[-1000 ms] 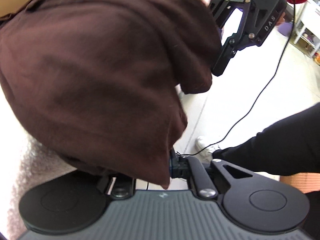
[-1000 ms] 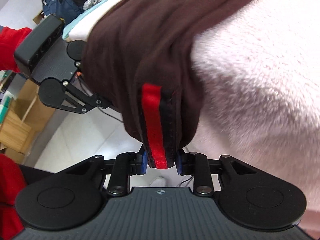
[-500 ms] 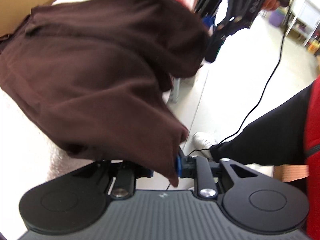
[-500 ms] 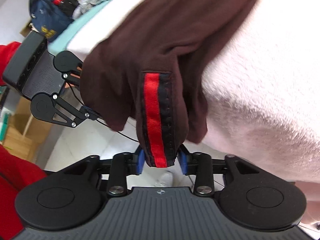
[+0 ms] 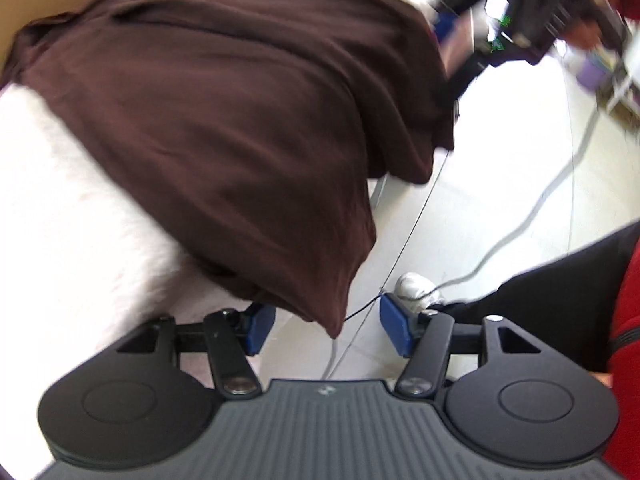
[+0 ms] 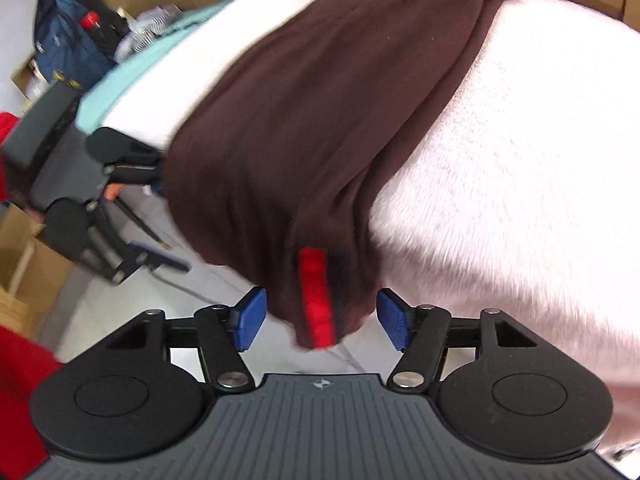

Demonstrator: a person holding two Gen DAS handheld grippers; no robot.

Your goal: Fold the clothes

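White fleece bedding (image 6: 520, 160) bears brown garment (image 6: 320, 120), both grippers' jaws just opened.

Pale tiled floor (image 6: 132, 300), cardboard boxes (image 6: 24, 256), a blue backpack (image 6: 68, 52).

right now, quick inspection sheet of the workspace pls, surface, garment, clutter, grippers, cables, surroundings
surface: fluffy white blanket covers it; a teal layer shows at its far edge
job's things: brown garment lies across the blanket, its end with the red stripe hanging over the near edge
clutter: nothing seen on the blanket besides the garment
grippers: left gripper and right gripper both open, jaws just opened; cloth hangs between the pads, unpinched
cables: thin black cable and grey cable trail over the floor
surroundings: blue backpack, cardboard boxes, pale tiled floor
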